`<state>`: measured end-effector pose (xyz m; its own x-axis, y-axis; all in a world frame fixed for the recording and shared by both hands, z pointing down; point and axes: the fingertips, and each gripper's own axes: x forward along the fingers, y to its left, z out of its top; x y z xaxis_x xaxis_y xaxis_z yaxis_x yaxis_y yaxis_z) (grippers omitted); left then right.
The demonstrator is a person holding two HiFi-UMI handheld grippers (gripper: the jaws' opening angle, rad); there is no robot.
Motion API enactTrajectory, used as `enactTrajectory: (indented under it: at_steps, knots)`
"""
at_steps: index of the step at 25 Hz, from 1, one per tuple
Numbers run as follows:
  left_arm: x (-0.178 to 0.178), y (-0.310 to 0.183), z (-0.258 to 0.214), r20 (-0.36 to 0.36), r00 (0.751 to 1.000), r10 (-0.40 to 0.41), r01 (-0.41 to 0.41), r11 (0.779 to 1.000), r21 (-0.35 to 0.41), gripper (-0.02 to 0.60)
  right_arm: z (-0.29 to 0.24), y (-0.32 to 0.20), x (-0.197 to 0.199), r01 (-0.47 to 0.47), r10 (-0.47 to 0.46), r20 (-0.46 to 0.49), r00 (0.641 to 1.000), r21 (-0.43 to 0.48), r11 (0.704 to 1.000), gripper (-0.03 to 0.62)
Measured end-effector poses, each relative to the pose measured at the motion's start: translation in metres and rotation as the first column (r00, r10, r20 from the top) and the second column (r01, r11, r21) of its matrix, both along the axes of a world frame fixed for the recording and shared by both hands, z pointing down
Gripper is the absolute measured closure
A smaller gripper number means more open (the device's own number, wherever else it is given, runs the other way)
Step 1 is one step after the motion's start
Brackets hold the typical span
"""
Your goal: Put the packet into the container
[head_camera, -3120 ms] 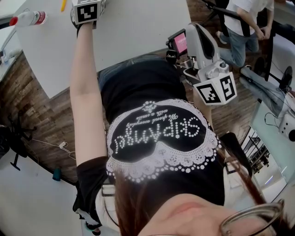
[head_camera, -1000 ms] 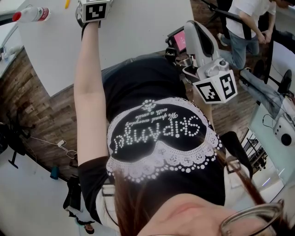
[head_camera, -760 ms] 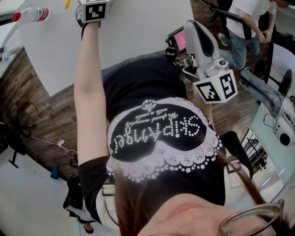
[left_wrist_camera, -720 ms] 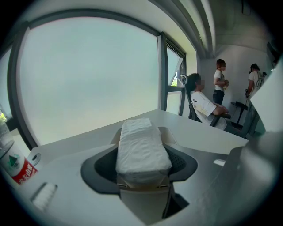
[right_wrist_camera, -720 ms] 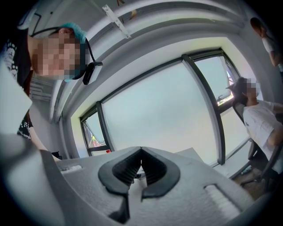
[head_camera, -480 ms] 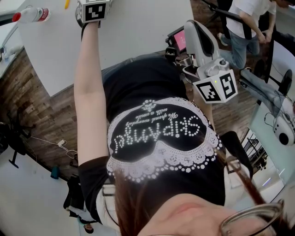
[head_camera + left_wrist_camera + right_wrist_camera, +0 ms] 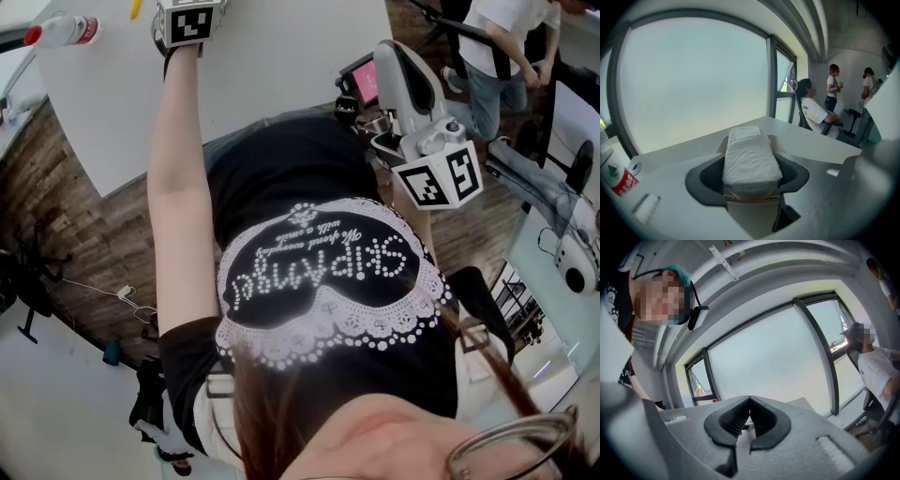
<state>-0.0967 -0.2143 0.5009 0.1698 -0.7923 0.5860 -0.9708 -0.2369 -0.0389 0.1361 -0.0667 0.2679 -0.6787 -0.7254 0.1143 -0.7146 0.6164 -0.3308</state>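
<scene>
head view: we note the left gripper (image 7: pixel 190 21) at the end of an outstretched arm (image 7: pixel 176 178), over the far part of a white table (image 7: pixel 281 66). a bottle (image 7: pixel 59 31) with a red cap lies near the table's left corner, apart from that gripper. the right gripper (image 7: pixel 436 178) is off the table's right edge, above the wooden floor (image 7: pixel 66 225).

left gripper view: the jaws are clamped on a white packet (image 7: pixel 751 159), one dark pad on each side. the packet lies lengthwise between them and pokes out past the tips, above the table top. the bottle shows at the lower left edge.

right gripper view: the jaws are together, tips meeting, with nothing between them. they point up at a large window (image 7: pixel 773 362).
</scene>
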Motion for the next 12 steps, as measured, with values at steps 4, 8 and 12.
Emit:
enactTrajectory:
  at_steps: [4, 8, 12]
  knots:
    - [0.003, 0.003, -0.003, -0.020, 1.000, 0.008, -0.008, 1.000, -0.014, 0.287, 0.000, -0.001, 0.001, -0.002, 0.002, 0.001, 1.000, 0.001, 1.000, 0.591]
    - [0.002, 0.003, -0.014, -0.053, 0.998, -0.032, 0.033, 0.999, 0.021, 0.268, 0.000, -0.001, 0.003, -0.007, 0.007, 0.006, 1.000, 0.006, 1.000, 0.591]
    - [0.002, -0.002, -0.033, -0.093, 0.994, -0.052, 0.058, 0.996, 0.065, 0.258, -0.002, -0.003, 0.003, -0.006, 0.006, 0.008, 1.000, 0.012, 1.000, 0.591]
